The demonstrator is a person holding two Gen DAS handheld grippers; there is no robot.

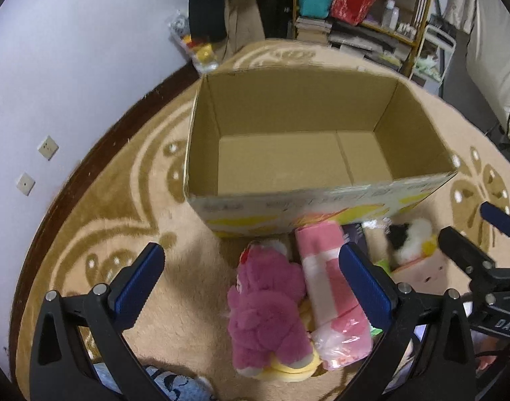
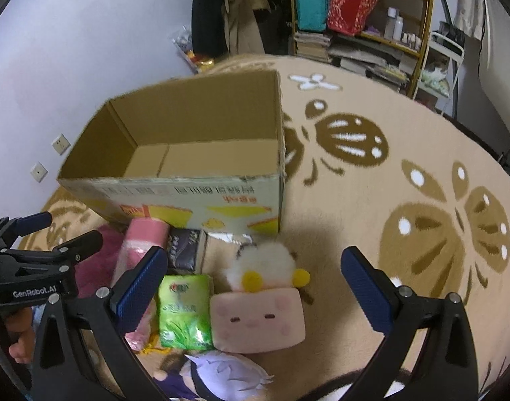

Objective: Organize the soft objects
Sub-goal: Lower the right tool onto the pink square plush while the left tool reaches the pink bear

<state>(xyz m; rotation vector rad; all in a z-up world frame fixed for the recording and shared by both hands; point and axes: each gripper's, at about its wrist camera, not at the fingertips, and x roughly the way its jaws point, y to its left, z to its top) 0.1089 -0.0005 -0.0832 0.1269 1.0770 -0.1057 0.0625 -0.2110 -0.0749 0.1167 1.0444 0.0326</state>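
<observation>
On the patterned rug [image 2: 372, 200], before an empty cardboard box [image 1: 288, 113]: one pink plush bear [image 1: 268, 310], beside a pink wrapped roll [image 1: 325, 287]; one green tissue pack [image 2: 184, 310]; one square pink plush [image 2: 258, 317] with white tuft; one purple-haired doll [image 2: 221, 377], partly hidden. Left gripper [image 1: 255, 287] spread wide, holding nothing; right gripper [image 2: 255, 287] likewise wide and empty. Judged light, compressible, non-fragile; the pack's film likely slippery; grasp each across its thickest middle.

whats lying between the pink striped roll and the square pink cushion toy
In the right wrist view, a green tissue pack lies between the pink striped roll and the square pink cushion toy, touching the cushion toy.
</observation>
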